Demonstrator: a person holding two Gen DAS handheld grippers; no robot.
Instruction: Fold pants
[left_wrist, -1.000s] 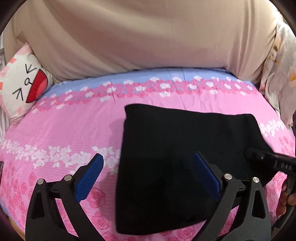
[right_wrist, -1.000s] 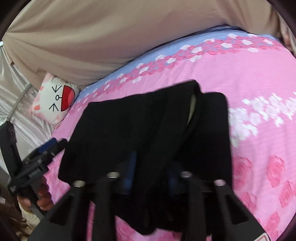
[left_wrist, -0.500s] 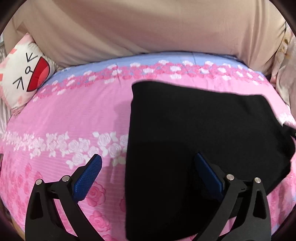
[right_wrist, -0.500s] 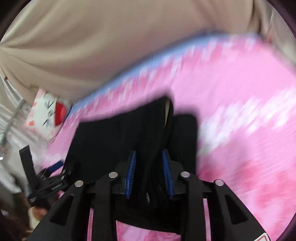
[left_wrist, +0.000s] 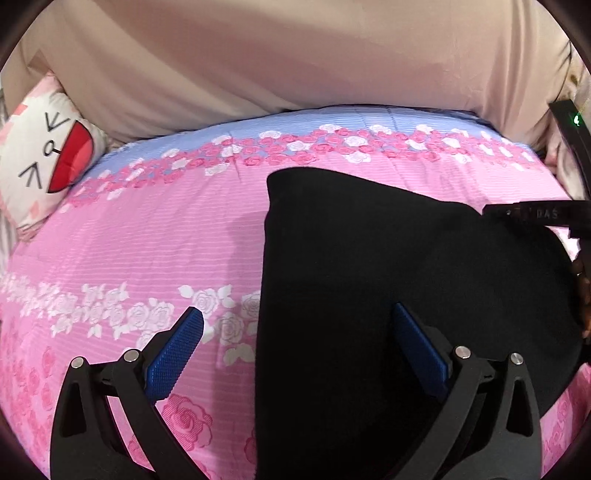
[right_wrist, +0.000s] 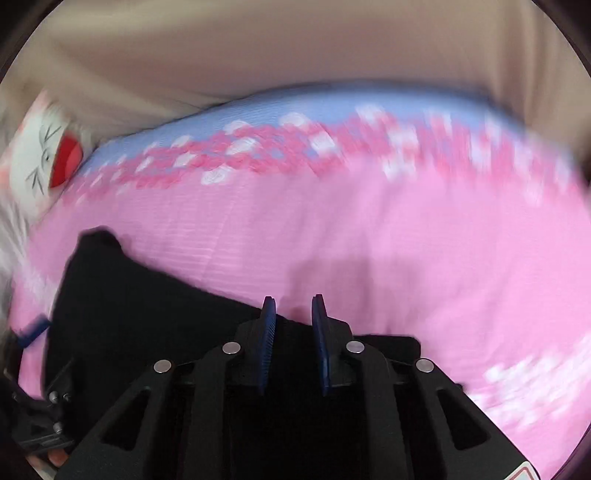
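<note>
left claw (left_wrist: 295, 343) is spread wide over the pants (left_wrist: 388, 295), gripping nothing; right claw (right_wrist: 293, 325) just narrowed to a slim gap, nothing between, pants (right_wrist: 147, 325) folded flat on the bed (left_wrist: 147, 240)

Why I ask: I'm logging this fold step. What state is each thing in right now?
pants: folded into a block, lying flat on the sheet.
left gripper: open wide, straddling the pants' left edge.
right gripper: jaws have just been closing to a narrow gap; no fabric seen between the tips, grip unclear in the blur.
sheet: spread out.
cat pillow: lying at the far left corner.
</note>
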